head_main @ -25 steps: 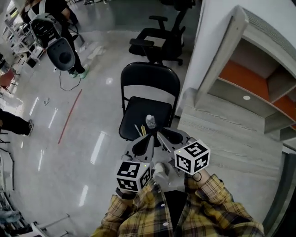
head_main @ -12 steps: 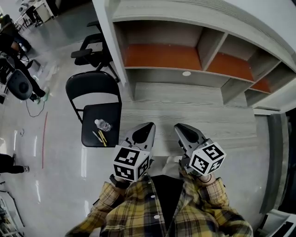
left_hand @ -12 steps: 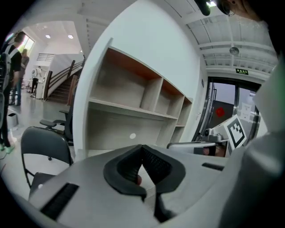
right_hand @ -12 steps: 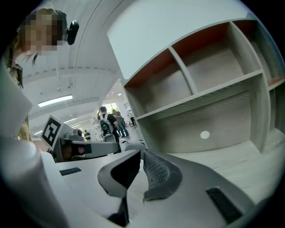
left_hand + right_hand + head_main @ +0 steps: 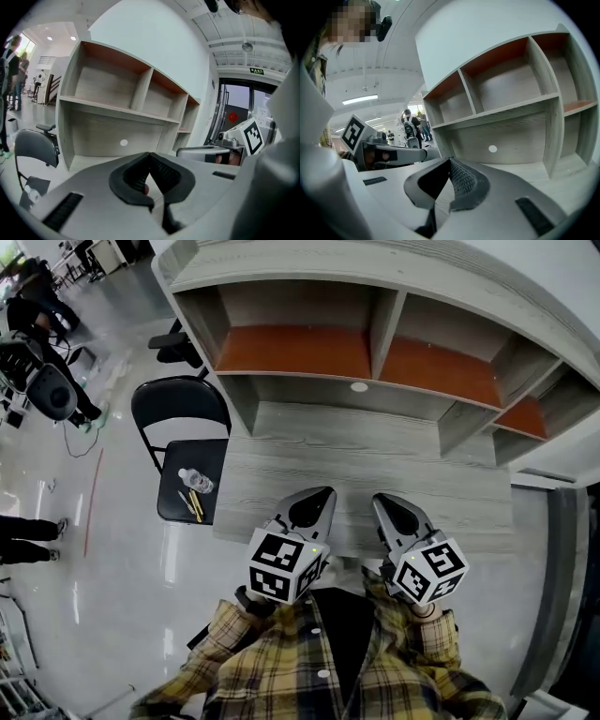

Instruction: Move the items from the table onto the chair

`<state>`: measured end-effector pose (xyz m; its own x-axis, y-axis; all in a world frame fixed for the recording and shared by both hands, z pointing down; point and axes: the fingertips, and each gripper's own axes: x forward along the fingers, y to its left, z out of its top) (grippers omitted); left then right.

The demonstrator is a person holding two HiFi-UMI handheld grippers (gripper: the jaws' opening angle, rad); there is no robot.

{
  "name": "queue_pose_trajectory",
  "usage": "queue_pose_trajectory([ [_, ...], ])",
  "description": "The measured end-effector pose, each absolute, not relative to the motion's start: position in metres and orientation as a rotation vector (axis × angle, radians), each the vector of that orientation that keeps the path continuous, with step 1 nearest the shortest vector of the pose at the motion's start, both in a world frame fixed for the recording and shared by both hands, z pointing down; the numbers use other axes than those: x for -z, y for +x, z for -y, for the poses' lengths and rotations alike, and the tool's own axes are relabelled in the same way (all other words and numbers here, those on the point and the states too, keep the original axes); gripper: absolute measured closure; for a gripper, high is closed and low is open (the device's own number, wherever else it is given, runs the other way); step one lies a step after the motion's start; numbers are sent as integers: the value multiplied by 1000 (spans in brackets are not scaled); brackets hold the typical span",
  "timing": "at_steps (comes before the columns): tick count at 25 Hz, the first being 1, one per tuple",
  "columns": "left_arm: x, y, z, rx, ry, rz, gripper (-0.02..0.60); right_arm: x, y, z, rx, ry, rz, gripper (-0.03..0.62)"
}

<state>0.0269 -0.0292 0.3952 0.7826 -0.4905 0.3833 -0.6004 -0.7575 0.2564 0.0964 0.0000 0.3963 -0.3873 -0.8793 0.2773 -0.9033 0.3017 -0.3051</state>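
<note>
- Now we hold both claws over the near edge of the counter (image 5: 375, 470), side by side and a little apart. Both point toward the shelf unit (image 5: 300, 351) at the back of the counter.
- The left claw (image 5: 324, 493) is clenched. In the left gripper view its 2 jaws meet at the tips and we see nothing between them.
- The jaws of the right claw (image 5: 383, 500) have just been closing. In the right gripper view the tips are now together, and no thing is between them.
- Each claw carries 1 marker cube near our hands: the left cube (image 5: 286, 564) and the right cube (image 5: 429, 568). Both are close above our plaid shirt (image 5: 281, 662).
- The task's things are on the black folding chair (image 5: 178, 407), which stands on the floor at the left of the counter, its seat just beside the counter's left end.
- On the seat lies a clear bottle (image 5: 195, 480) on its side. Next to it, toward us, lie some thin yellow sticks (image 5: 192, 505). We cannot tell if they are pens or pencils.
- Both claws are well apart from the chair and from the things on it.
- Far at the upper left a person (image 5: 42, 306) stands on the shiny floor (image 5: 112, 568).
</note>
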Motion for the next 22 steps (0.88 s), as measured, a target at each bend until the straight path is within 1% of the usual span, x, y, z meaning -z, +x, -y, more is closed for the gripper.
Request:
queue_pose_trajectory([
  [9, -398, 52, 16, -444, 2583, 900, 577, -399, 112, -7, -633, 1591, 2542, 577],
  [22, -399, 61, -2, -452, 2580, 936, 577, -400, 115, -20, -639, 1541, 2577, 577],
])
